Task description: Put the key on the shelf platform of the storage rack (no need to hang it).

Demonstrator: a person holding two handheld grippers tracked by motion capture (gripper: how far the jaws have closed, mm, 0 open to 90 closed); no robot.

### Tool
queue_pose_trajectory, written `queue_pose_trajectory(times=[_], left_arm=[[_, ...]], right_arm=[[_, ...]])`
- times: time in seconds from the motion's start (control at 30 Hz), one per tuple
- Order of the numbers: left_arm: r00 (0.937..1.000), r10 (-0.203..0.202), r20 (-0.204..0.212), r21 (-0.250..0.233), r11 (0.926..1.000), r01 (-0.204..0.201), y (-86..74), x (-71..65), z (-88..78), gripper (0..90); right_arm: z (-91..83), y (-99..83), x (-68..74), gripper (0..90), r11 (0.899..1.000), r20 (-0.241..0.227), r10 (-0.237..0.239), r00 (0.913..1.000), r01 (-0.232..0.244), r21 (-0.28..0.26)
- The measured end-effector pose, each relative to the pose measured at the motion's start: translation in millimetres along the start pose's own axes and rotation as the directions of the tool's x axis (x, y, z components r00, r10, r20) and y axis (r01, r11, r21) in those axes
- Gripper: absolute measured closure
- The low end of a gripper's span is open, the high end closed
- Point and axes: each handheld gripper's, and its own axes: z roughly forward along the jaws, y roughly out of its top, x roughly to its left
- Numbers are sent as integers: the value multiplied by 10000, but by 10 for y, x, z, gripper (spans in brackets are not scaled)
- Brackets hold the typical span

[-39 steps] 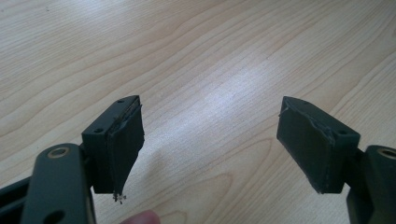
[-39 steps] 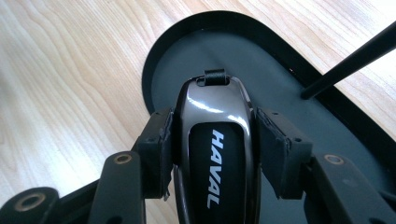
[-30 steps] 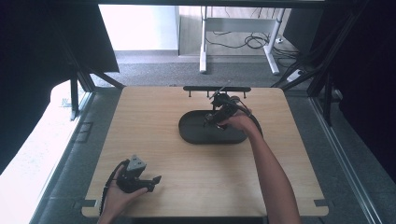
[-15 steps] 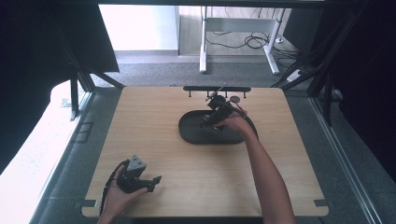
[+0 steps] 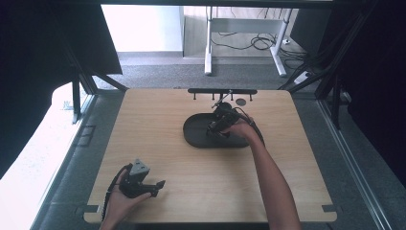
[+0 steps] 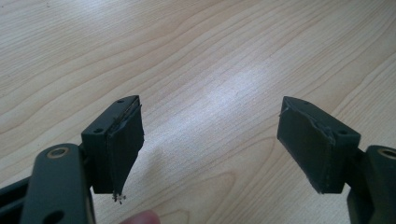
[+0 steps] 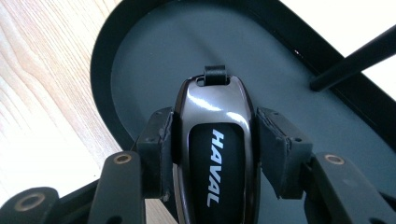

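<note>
The right hand-held gripper (image 7: 212, 140) clamps a car key (image 7: 215, 154) by its sides, just above the dark tray (image 7: 140, 60) near the desk's far edge. That glossy shell could slip or twist out early and clatter onto the tray rim. The left hand-held gripper (image 6: 210, 149) rests wide open and empty at the desk's near left corner.

My work rests on a pale wooden table (image 5: 158, 143). A dark oval tray (image 5: 196, 136) lies on it. Beyond the tray, along the far edge, lies a black bar (image 5: 201, 90), with a small dark disc (image 5: 241, 102) near it.
</note>
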Motion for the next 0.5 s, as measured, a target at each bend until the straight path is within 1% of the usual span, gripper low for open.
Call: queue_pose_trajectory(times=[0.07,0.13,0.33,0.4,0.43,0.5], left_arm=[[10000,5,-7,5,10000,-5,0,-3,2,232],[10000,16,-1,12,10000,-16,0,-4,4,232],[10000,36,25,50,10000,-36,1,-7,3,231],[10000,39,25,49,10000,-39,1,-5,3,231],[10000,34,21,48,10000,-34,0,-5,3,232],[10000,30,12,27,10000,-30,-1,-5,5,232]], right_arm=[[4,-6,-5,493,10000,62,-15,10000,15,56],[5,-22,-33,493,9999,279,-65,9996,61,132],[42,-61,-68,493,9991,342,-24,9994,10,433],[53,-68,-74,493,9989,388,-99,9992,81,466],[70,-78,-84,493,9982,531,-207,9984,176,573],[88,-87,-95,492,9977,675,-287,9973,244,635]])
